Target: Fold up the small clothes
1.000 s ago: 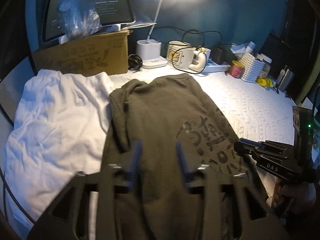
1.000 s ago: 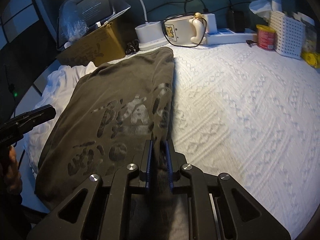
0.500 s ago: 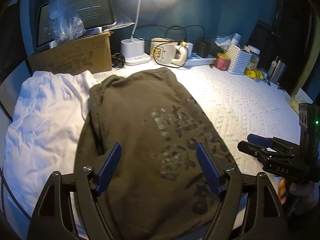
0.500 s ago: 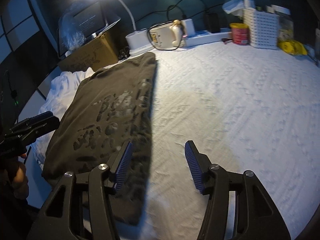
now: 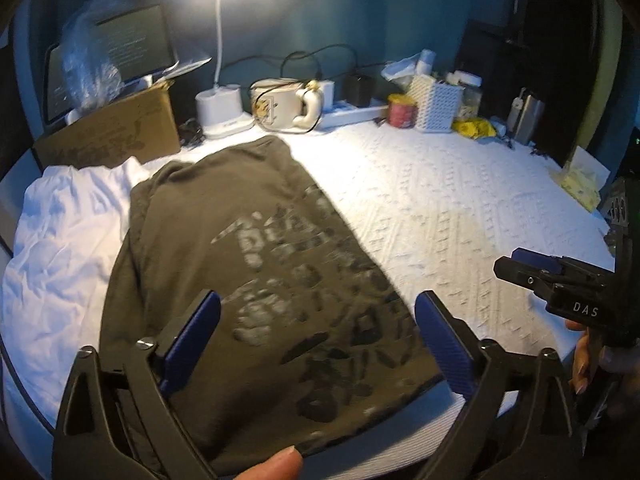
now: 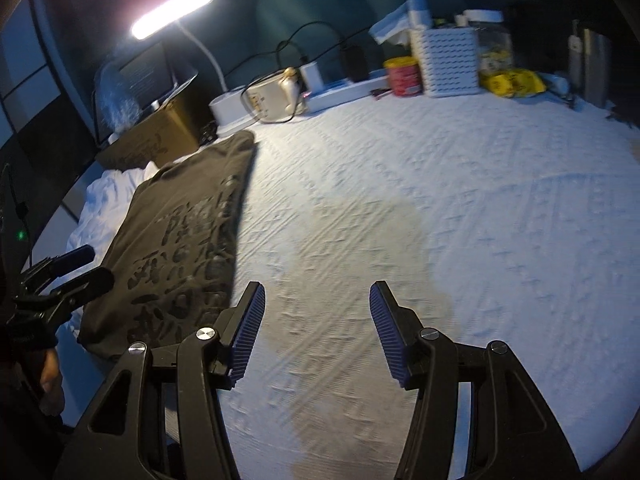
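A dark olive printed shirt [image 5: 256, 264] lies folded lengthwise on the white textured cloth [image 5: 440, 208]. It also shows in the right wrist view [image 6: 188, 232] at the left. My left gripper [image 5: 316, 312] is open and empty, held above the shirt's near end. My right gripper [image 6: 316, 300] is open and empty over the bare cloth, to the right of the shirt. The right gripper also shows in the left wrist view [image 5: 532, 268], and the left gripper shows in the right wrist view [image 6: 76, 268].
A white garment [image 5: 68, 240] lies crumpled left of the shirt. A cardboard box [image 5: 116, 136], lamp base [image 5: 220, 112], mug [image 5: 280, 106], red tin [image 5: 402, 110] and white basket [image 5: 436, 104] line the back edge. A faint stain [image 6: 360, 264] marks the cloth.
Both grippers have opened and let go of the shirt, then pulled back and lifted. The right gripper has swung right, away from the shirt's edge.
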A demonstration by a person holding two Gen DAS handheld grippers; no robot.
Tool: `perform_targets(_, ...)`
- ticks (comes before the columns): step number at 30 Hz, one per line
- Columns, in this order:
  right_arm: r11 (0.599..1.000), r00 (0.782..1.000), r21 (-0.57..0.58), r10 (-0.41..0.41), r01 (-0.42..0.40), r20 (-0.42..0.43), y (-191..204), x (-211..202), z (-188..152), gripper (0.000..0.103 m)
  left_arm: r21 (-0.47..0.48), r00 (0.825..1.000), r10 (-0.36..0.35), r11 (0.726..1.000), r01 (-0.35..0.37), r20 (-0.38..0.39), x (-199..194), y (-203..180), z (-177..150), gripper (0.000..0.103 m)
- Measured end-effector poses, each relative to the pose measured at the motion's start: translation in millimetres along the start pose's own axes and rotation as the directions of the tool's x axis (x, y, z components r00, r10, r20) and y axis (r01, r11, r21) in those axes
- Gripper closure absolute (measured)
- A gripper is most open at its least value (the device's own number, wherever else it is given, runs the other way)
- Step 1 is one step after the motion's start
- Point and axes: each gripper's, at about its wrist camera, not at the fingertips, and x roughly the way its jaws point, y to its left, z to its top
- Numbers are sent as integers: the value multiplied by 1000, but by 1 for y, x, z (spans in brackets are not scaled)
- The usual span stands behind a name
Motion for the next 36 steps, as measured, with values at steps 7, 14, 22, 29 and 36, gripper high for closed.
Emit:
perform_targets(7, 999, 996, 3, -53, 53, 78, -17, -34, 11, 45, 11, 996, -63, 998, 62, 56, -2, -20, 10, 6)
perform_targets(14, 995, 985, 2, -102, 102, 139, -30, -68, 26, 45, 51, 989, -58, 997, 52, 136, -21, -39, 27, 6)
perform_targets(22, 988, 967, -17, -144, 151, 212, -32, -108, 44, 45, 35, 962, -84, 996, 77, 259, -54, -51, 48, 6)
perform_targets(29, 979, 934, -21, -188, 204, 302, -24, -152, 60, 45, 13, 944, -17, 1000, 14, 331, -81, -56, 66, 2)
perform_targets(36, 970, 894, -71, -186, 234, 408, -6, -199, 71, 45, 45, 912, -17, 999, -1, 409, -113, -63, 78, 2)
